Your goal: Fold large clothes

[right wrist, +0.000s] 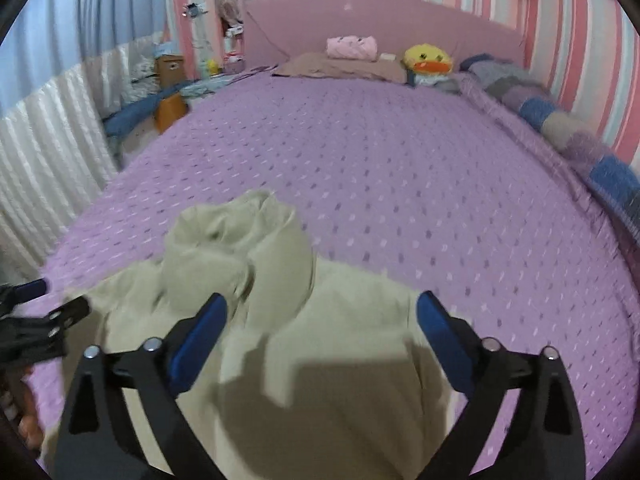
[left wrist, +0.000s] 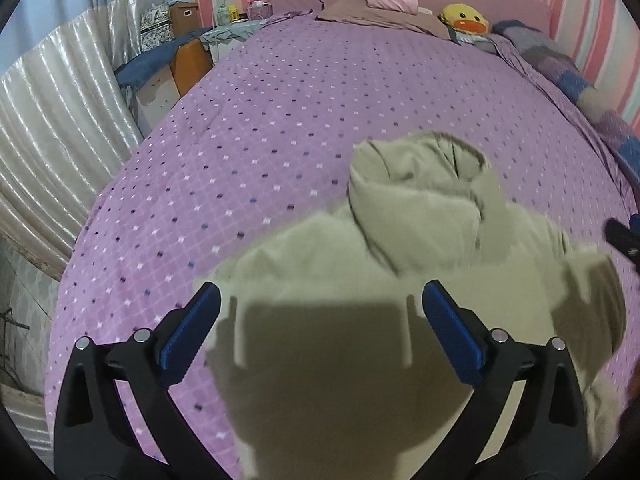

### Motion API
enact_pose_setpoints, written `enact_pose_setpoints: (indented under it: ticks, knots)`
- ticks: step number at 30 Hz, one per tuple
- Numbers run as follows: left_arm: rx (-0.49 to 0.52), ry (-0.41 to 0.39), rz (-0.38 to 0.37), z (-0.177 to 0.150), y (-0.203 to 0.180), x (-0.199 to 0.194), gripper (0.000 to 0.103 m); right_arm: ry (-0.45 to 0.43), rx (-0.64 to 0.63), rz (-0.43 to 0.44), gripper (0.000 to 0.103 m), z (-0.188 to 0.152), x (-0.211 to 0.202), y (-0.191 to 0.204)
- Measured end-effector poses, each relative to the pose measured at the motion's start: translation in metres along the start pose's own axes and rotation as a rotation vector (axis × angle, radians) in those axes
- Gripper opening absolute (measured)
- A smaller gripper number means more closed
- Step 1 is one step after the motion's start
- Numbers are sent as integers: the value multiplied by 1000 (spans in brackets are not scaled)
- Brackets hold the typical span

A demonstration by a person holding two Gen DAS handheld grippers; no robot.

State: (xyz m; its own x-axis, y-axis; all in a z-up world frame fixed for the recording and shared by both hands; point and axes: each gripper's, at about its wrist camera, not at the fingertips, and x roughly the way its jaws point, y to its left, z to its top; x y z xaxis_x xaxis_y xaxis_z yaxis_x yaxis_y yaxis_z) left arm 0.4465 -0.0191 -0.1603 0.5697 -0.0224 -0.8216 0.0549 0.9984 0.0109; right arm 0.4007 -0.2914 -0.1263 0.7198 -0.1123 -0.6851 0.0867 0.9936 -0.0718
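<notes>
Left wrist view: 1 beige hoodie [left wrist: 400,264] lies on the purple bed cover [left wrist: 240,152], near edge, hood bunched up twd the headboard. Left gripper [left wrist: 320,320] spread wide above the hoodie's body, nothing betw. its 2 blue pads [left wrist: 188,340]. Right wrist view: right gripper [right wrist: 322,328] also released, over the same hoodie [right wrist: 320,380], blurred. At the bed's head: 1 pillow [right wrist: 340,66], 1 pink roll [right wrist: 352,48] on it, 1 yellow duck plush [right wrist: 428,60] beside.
</notes>
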Motion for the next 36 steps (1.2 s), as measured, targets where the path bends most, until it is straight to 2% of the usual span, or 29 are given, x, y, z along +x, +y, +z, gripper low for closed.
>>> enact_pose_setpoints:
  ticks: [4, 6, 8, 10, 12, 13, 14, 18, 23, 31, 36]
  knots:
    - [-17, 1, 16, 23, -8, 27, 100, 5, -41, -68, 101, 11, 40, 17]
    - [-12, -5, 21, 25, -11, 41, 100, 16, -71, -41, 101, 2, 59, 15]
    - [-8, -22, 46, 13, -12, 58, 100, 60, -57, -37, 101, -10, 74, 9]
    - [-8, -38, 45, -7, -12, 71, 100, 82, 11, -10, 101, -31, 82, -5]
    - [-3, -84, 53, -19, -13, 71, 100, 37, 64, 28, 101, -44, 78, -17]
    - [4, -129, 66, -25, -15, 67, 100, -1, 61, 7, 101, -50, 74, -20]
    - [16, -150, 75, -29, -17, 67, 100, -3, 54, -21, 101, -52, 77, -20]
    - [14, -149, 59, -34, -17, 78, 100, -11, 57, -5, 101, -62, 90, -22]
    - [-9, -132, 52, -33, -13, 98, 100, 46, 72, 36, 102, -61, 116, -25]
    - [-31, -103, 34, -30, -9, 125, 100, 68, 64, 21, 102, -58, 141, -17]
    - [-38, -87, 17, -28, -7, 136, 100, 68, 65, 20, 102, -59, 142, -17]
